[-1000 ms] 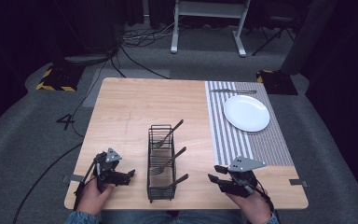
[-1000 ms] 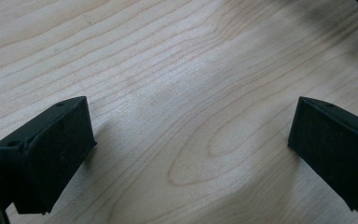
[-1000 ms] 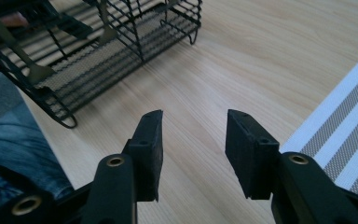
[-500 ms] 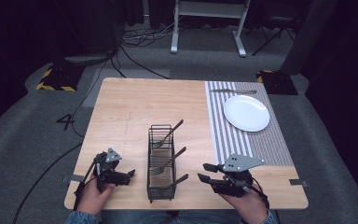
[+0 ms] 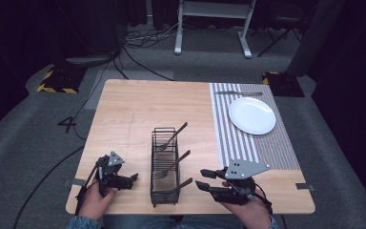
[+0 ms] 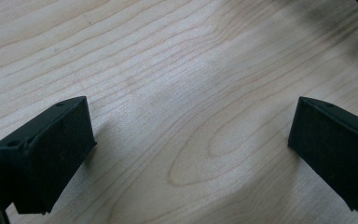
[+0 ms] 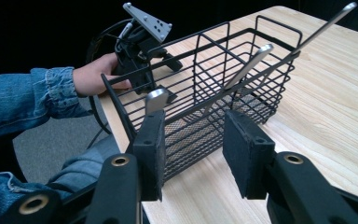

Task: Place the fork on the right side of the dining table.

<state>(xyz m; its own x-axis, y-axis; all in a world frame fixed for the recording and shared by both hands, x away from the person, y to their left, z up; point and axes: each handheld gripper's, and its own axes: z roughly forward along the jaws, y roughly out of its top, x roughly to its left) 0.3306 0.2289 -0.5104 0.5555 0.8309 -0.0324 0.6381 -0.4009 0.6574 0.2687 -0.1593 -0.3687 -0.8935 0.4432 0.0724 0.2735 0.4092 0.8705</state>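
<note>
table (image 6: 182,70): we see pale wood, matt, fine grain | basket (image 7: 242,70): black wire, mesh floor | cutlery handles (image 7: 256,58): brushed metal | jaw pads: black, matt, rough | plate (image 5: 251,115): white, glossy | mat (image 5: 233,138): striped cloth | sleeve (image 7: 23,100): denim

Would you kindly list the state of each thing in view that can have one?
Left gripper: open, holding nothing, low over the bare table.
Right gripper: open, empty, pointed at the wire basket.
Wire basket: upright, three utensil handles leaning out of it.
White plate: empty, on the striped placemat.
Knife: lying flat beyond the plate.
</note>
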